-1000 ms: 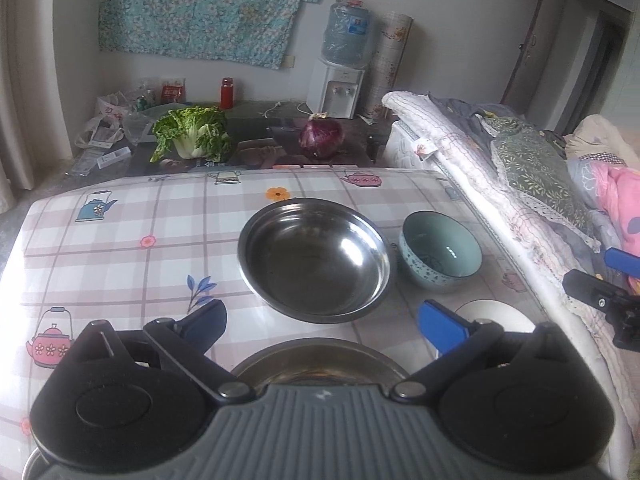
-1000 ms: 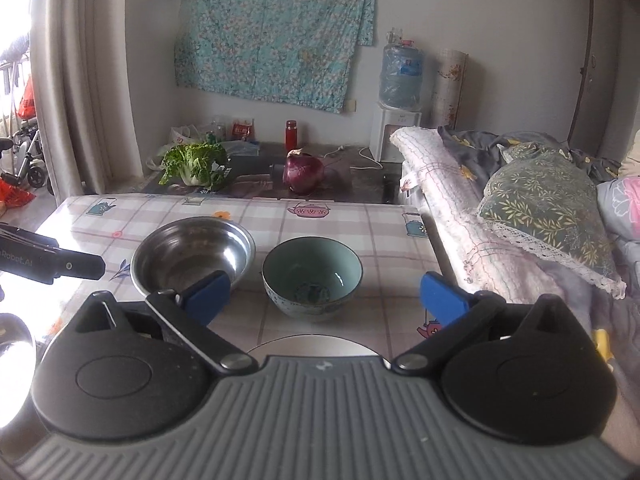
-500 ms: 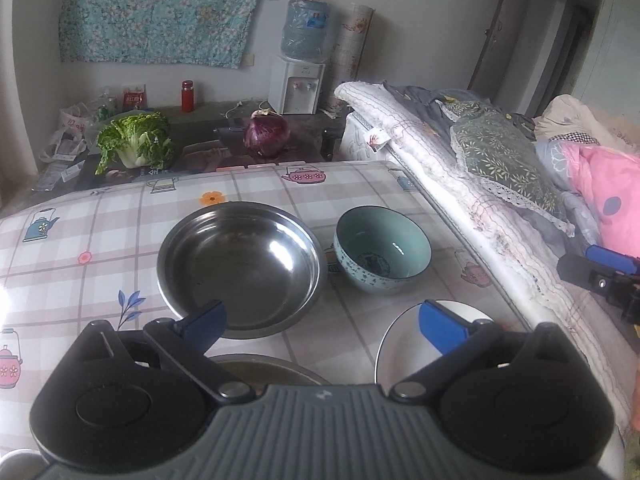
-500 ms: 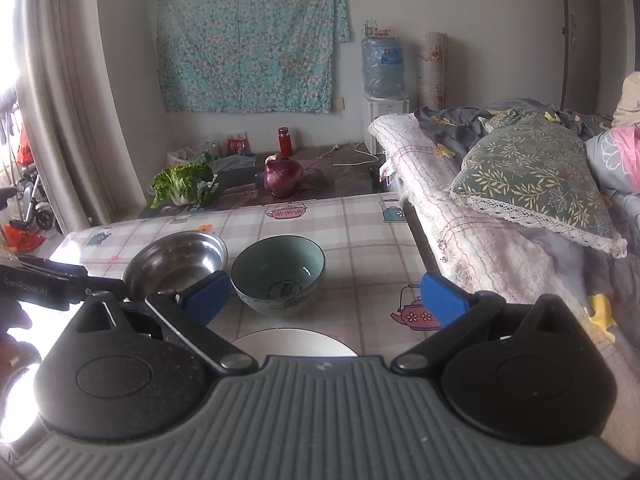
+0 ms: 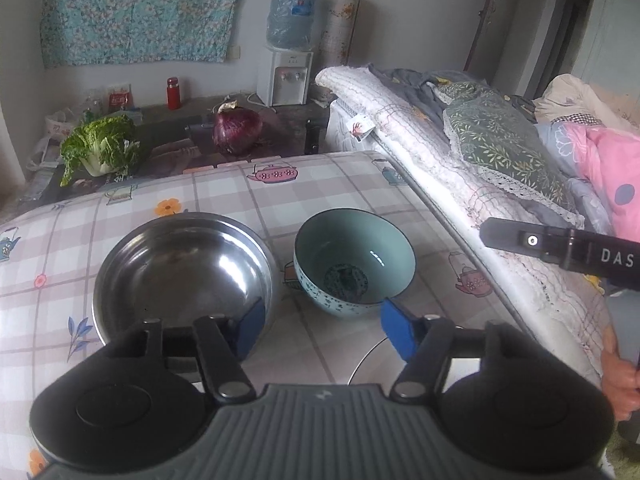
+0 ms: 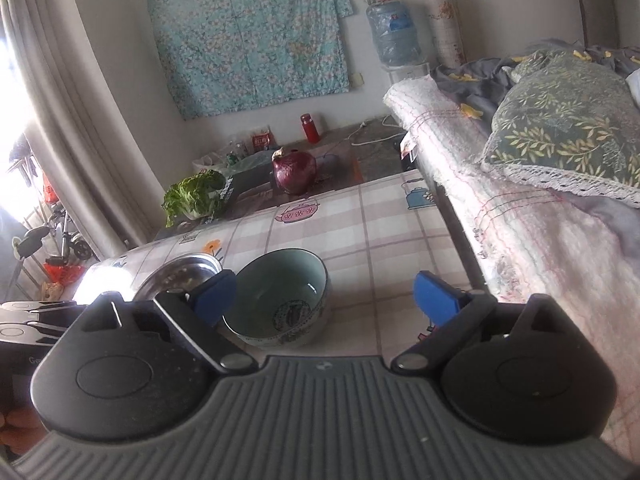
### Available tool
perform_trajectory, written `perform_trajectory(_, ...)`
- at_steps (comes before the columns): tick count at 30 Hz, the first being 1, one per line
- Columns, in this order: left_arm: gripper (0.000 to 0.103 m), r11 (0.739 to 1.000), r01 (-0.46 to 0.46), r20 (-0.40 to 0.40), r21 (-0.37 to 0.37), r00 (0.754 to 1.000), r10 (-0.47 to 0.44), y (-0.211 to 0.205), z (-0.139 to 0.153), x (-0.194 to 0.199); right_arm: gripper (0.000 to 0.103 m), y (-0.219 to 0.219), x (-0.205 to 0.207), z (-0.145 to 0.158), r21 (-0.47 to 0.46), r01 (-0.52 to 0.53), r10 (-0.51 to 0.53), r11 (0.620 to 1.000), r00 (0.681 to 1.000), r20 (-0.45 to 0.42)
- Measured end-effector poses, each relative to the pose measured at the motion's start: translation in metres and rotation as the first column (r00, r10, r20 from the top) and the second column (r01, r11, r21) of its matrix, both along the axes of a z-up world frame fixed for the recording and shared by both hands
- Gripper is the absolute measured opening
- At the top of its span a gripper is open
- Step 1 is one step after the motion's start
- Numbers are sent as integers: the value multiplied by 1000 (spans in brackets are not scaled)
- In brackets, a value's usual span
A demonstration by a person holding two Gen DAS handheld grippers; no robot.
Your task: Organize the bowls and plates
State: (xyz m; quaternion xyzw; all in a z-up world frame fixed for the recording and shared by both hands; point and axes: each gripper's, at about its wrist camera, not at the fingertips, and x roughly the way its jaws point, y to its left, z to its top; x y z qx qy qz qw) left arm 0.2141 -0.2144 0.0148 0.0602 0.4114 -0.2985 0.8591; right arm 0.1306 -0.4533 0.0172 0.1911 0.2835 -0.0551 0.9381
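Hovering over the checked tablecloth (image 5: 340,184), I am holding my left gripper (image 5: 322,326) with its blue fingers spread wide and grasping nothing; the left pad (image 5: 251,330) is sitting in front of the steel bowl's near rim, and the right pad (image 5: 396,330) is lying just past the teal bowl's near edge. The steel bowl (image 5: 184,272) is resting on the cloth, and the teal bowl (image 5: 354,260) is standing just beside it on the right, upright, the two close but apart. A white plate (image 5: 372,364) is peeking out under my left gripper, mostly hidden by it. My right gripper (image 6: 324,300) is tilting over the same table, its fingers also released and spread, with the teal bowl (image 6: 282,298) showing between them, nearer the left pad, and the steel bowl (image 6: 180,276) edging in behind that pad. Beyond the table's far end, a cabbage (image 5: 100,148) and a red onion (image 5: 237,130) are sitting on a dark surface. A bed (image 5: 460,152) is running along the table's right side.
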Motion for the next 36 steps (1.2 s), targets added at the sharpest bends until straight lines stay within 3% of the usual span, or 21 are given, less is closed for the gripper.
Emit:
perform_trajectory(2,47,1000,-16,-36,-8,999,15,-6,-5,8,81,-2,18,-9,26,-24,24,999,999,-20)
perform_trajectory(4,42,999,-29,-74,-21,997,27,-10,-9,16,74,-1,33,-18,35,-38,39,999,998,-46)
perform_trajectory(8,42,999,-42,-123,-25,992,39,-22,-18,27,58,-5,61,-37,49,-34,39,998,995,-93)
perform_trajectory(16,43,996,-94,-194,-2,977,92,-36,-40,43,42,-18,89,-70,112,-22,38,993,988,-151)
perform_trajectory(26,25,984,-179,-238,14,955,178,-40,-52,59,15,-15,108,-83,171,-64,91,983,984,-155)
perform_trajectory(36,25,989,-145,-241,29,959,148,-35,-48,45,15,-8,93,-79,149,-103,129,983,977,-170)
